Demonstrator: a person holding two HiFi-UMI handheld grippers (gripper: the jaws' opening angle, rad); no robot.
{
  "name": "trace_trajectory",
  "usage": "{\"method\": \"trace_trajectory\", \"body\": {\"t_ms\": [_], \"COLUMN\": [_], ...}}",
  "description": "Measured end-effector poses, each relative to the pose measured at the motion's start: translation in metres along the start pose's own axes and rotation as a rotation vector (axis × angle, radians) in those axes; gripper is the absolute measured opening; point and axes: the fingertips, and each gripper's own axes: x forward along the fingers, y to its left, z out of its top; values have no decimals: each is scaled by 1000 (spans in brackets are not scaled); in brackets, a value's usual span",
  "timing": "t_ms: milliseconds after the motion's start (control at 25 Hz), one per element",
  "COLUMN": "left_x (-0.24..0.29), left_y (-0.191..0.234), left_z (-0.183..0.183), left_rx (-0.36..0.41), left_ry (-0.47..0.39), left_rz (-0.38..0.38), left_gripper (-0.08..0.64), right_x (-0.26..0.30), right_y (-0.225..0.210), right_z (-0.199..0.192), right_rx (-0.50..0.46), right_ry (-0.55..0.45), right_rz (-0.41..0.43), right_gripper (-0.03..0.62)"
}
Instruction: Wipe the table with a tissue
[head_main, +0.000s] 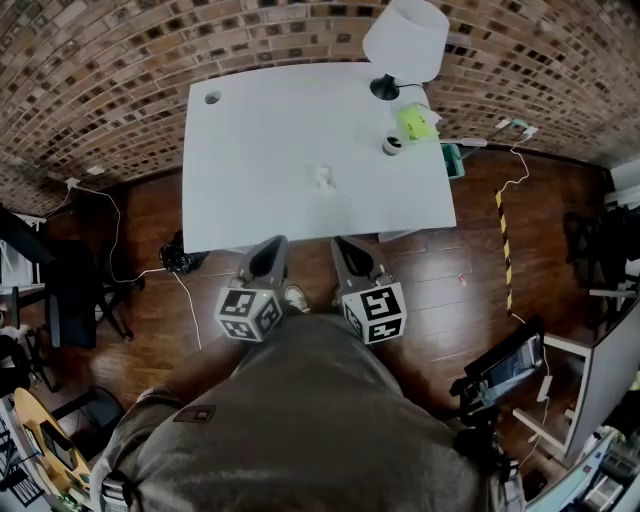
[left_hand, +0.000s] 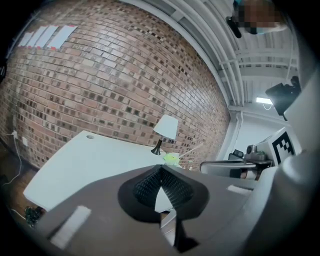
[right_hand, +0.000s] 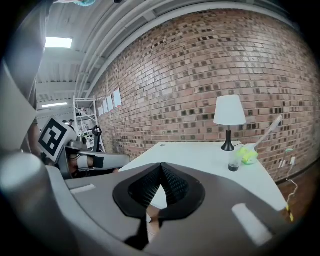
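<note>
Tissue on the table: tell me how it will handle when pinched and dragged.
The tissue looks like a small crumpled lump, so it is probably very light and floppy and should squash between jaws. Lying loose on the smooth white table, it would likely slide at a light push. Dragged, it may bunch or tear.

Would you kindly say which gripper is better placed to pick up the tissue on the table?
Probably right: the tissue lies slightly nearer the right gripper than the left gripper; both are shut and empty.
</note>
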Motion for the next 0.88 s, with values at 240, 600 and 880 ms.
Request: {"method": "trace_trajectory", "body": {"t_ms": [240,600,880], "left_x": [5,7,8], "left_y": [-4,-9,-12], "left_z": [-1,-1,-2], "left_rx": [5,4,6], "left_ry": [2,2,4], "left_rz": [6,10,9], "left_gripper": [2,2,2], "right_x": [1,0,-1], "right_y": [-3,-8,-10], "right_z": [5,6,8], "right_rx": [2,-3,-9], "right_ry": [-4,-7,-14], "right_rz": [16,19,18], "right_gripper": [11,11,11]}}
